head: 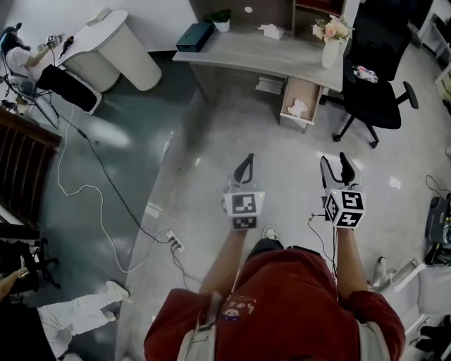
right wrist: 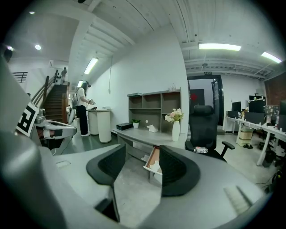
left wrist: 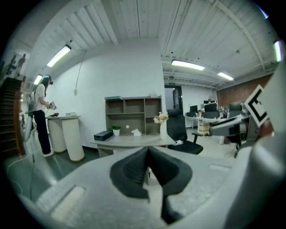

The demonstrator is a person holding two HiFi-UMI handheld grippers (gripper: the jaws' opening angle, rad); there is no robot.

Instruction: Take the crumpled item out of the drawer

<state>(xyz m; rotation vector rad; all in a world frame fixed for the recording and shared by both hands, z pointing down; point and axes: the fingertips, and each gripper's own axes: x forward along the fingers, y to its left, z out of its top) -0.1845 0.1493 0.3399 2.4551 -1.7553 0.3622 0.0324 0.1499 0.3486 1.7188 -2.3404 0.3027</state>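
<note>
The wooden drawer point(head: 301, 100) stands pulled out from under the grey desk point(head: 239, 51), and a crumpled white item point(head: 297, 108) lies inside it. Both grippers hang over the floor well short of the desk. My left gripper point(head: 247, 159) is shut with nothing in it; its dark pads point(left wrist: 134, 172) meet in the left gripper view. My right gripper point(head: 335, 161) is open and empty. In the right gripper view the drawer point(right wrist: 152, 161) and the crumpled item point(right wrist: 156, 167) show between the spread jaws of the right gripper point(right wrist: 142, 172).
A black office chair point(head: 374, 90) stands right of the drawer. On the desk are a vase of flowers point(head: 330, 41), a dark box point(head: 195, 36), a small plant point(head: 220, 20) and a tissue point(head: 271, 31). A cable and power strip point(head: 173, 244) lie on the floor at left. A person point(head: 15, 59) stands at the far left.
</note>
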